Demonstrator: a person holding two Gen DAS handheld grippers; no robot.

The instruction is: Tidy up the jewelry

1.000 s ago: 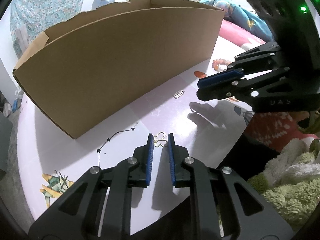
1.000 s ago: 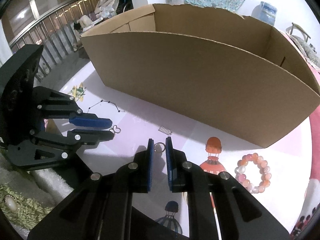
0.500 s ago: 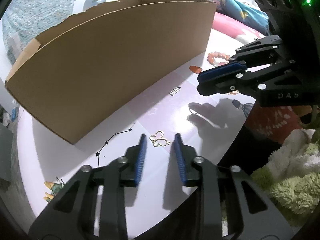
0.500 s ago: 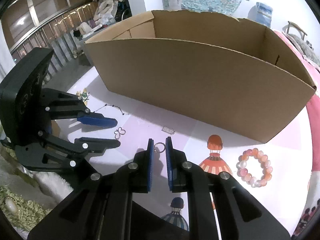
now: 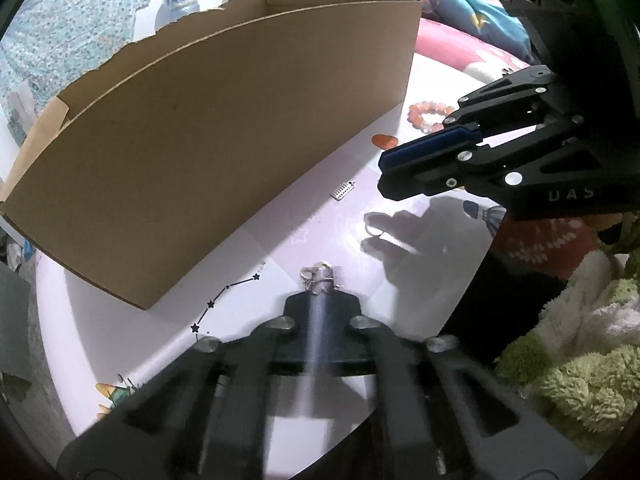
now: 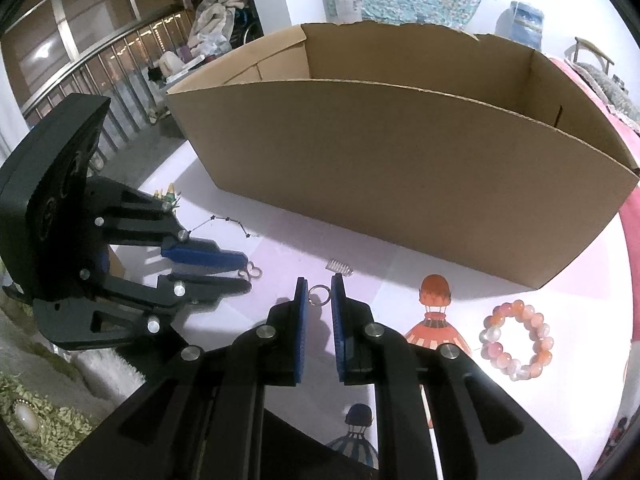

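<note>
My left gripper [image 5: 319, 294] is shut on a small gold butterfly charm [image 5: 318, 276] on the white table; from the right wrist view the left gripper [image 6: 244, 270] has the charm [image 6: 252, 271] at its tips. My right gripper [image 6: 320, 292] is narrowly closed on a small metal ring [image 6: 319, 294] and shows from the side in the left wrist view [image 5: 386, 172]. A large open cardboard box [image 6: 400, 152] stands behind. A pink bead bracelet [image 6: 516, 340] lies at the right. A small silver comb charm [image 6: 339, 267] lies near the box.
The table [image 5: 280, 236] bears printed drawings: a star constellation [image 5: 224, 300] and balloons [image 6: 434, 316]. A fluffy green and white rug [image 5: 568, 360] lies below the table's edge. A pink bed [image 5: 460, 48] and railings [image 6: 100, 80] are beyond.
My left gripper opened half a second ago, then closed onto the butterfly charm. My right gripper has risen slightly with the ring between its pads.
</note>
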